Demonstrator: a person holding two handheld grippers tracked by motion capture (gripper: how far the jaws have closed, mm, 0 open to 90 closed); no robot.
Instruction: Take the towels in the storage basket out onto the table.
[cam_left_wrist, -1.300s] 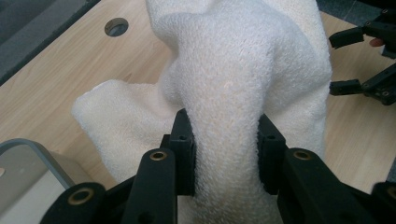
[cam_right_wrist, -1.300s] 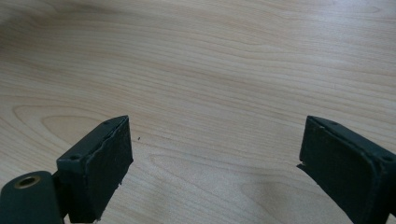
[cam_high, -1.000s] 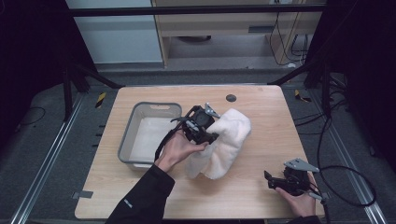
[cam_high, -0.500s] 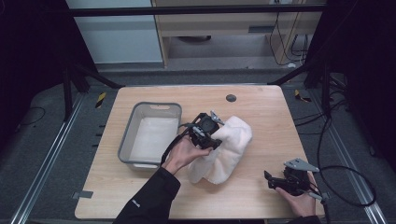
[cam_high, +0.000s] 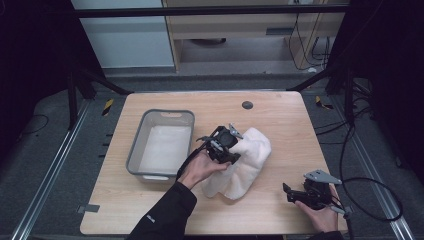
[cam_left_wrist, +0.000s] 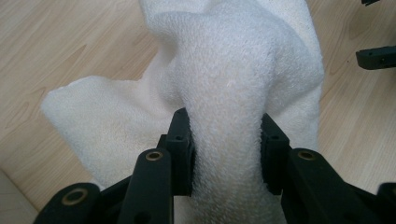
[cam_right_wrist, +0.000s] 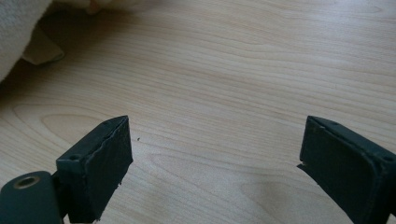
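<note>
A white towel (cam_high: 243, 161) lies bunched on the wooden table (cam_high: 280, 117), right of a grey tub (cam_high: 138, 150). My left gripper (cam_high: 231, 150) is shut on a thick fold of the towel (cam_left_wrist: 229, 107), lifting it into a ridge between the jaws. The left gripper (cam_left_wrist: 227, 149) has both pads pressed into the cloth. At the table's front right my right gripper (cam_high: 287, 192) rests low and open, pointing left toward the towel. Bare wood lies between the right gripper's (cam_right_wrist: 215, 158) jaws, and a towel corner (cam_right_wrist: 18, 32) sits at the upper left.
The grey tub holds a flat white cloth (cam_high: 162, 147) on its floor. A dark round hole (cam_high: 247, 105) marks the table's far side. A black cable (cam_high: 370, 195) loops off the right edge. Dark frame posts flank the table.
My left gripper has carried the towel fold to the right, away from the tub, and the towel has bunched up more. The right gripper has stayed put.
</note>
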